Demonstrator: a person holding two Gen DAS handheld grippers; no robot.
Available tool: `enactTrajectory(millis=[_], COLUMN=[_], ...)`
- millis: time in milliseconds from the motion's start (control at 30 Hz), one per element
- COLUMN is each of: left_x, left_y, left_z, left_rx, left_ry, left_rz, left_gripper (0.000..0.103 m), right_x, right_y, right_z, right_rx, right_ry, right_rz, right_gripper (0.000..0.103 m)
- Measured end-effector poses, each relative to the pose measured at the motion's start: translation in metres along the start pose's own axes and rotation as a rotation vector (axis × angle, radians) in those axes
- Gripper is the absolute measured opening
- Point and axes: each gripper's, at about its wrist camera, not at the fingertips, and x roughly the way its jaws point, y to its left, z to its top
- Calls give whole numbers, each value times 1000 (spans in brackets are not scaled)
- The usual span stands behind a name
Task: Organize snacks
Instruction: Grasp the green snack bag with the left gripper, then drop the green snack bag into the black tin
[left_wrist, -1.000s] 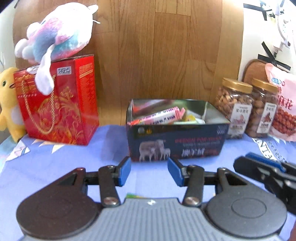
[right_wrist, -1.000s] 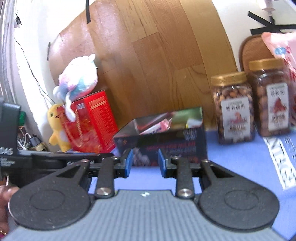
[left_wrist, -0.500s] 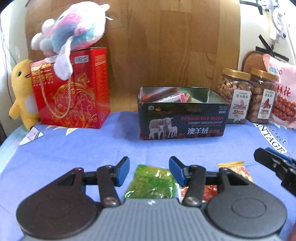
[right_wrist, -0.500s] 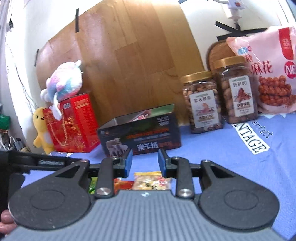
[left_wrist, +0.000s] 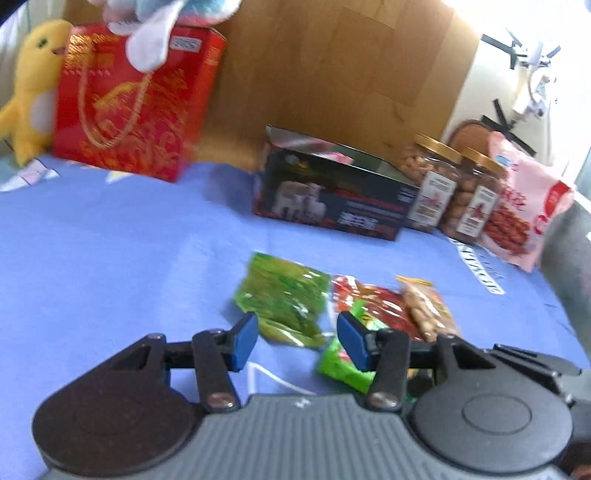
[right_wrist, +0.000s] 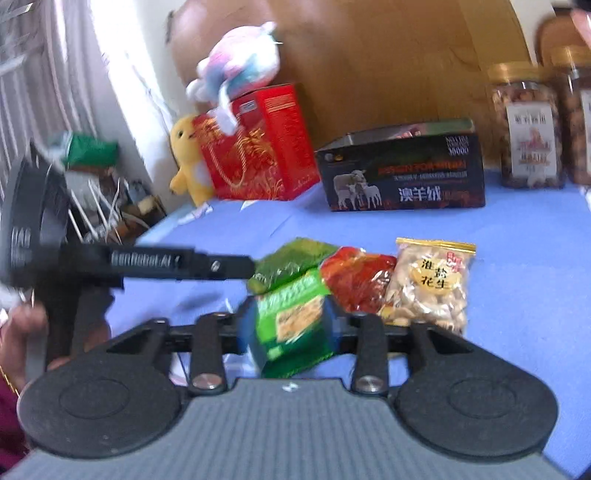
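Several snack packets lie together on the blue cloth: a dark green packet (left_wrist: 280, 295), a red packet (left_wrist: 373, 302), a peanut packet (right_wrist: 430, 284) and a light green packet (right_wrist: 291, 317). My right gripper (right_wrist: 286, 325) has its blue pads on both sides of the light green packet; whether they press it I cannot tell. My left gripper (left_wrist: 297, 341) is open just over the near edge of the dark green packet. The open dark box (left_wrist: 332, 195) with snacks inside stands behind.
A red gift box (left_wrist: 133, 103) with plush toys stands at the back left. Two nut jars (left_wrist: 428, 184) and a pink snack bag (left_wrist: 524, 210) stand at the back right. A wooden board (left_wrist: 332, 66) leans behind. The left gripper's body (right_wrist: 147, 262) shows in the right wrist view.
Both grippers pulled back from the box and tilted down over the snack packets. The right gripper's pads spread and now flank the light green packet.
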Motion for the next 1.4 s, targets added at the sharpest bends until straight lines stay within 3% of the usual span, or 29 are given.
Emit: enactTrajectory(millis=[67,233,367,533,700,833,1067,1267,1400], left_x=[4,27,32,26,12,-2,1,41,85], left_y=[-6,-23,-22,-22,-20,-21,-30,-32,-37], left_z=[1,-4,-6,-13,-7,15,84,147,167], left_rx=[15,59,28,7,-26,-24,34,48,53], left_ry=[6,74,104,137,107,48,-74,-135,-116], left_rz=[-36,-91,-142,-177,-191,-204,-175,-166,-178], left_gripper=[48,48,48,49,49,49,49,49,47], right_x=[-5,0,4,9,1,-5,16,61,90], right_y=[10,18,16,15,18,25,12,-24,-64], right_z=[-5,-20,-21,-19,-16,0,60,109,125], right_rx=[-55,-106,-109,-111,-107,-142,-198,-193,-100], right_ry=[-1,81,86,73,5,-74,-182,-207,-181], right_rz=[-40,-103,-117,-150,-128,-131,-151,-205,-248], right_gripper=[68,69,68,39,38,37,37,37,37])
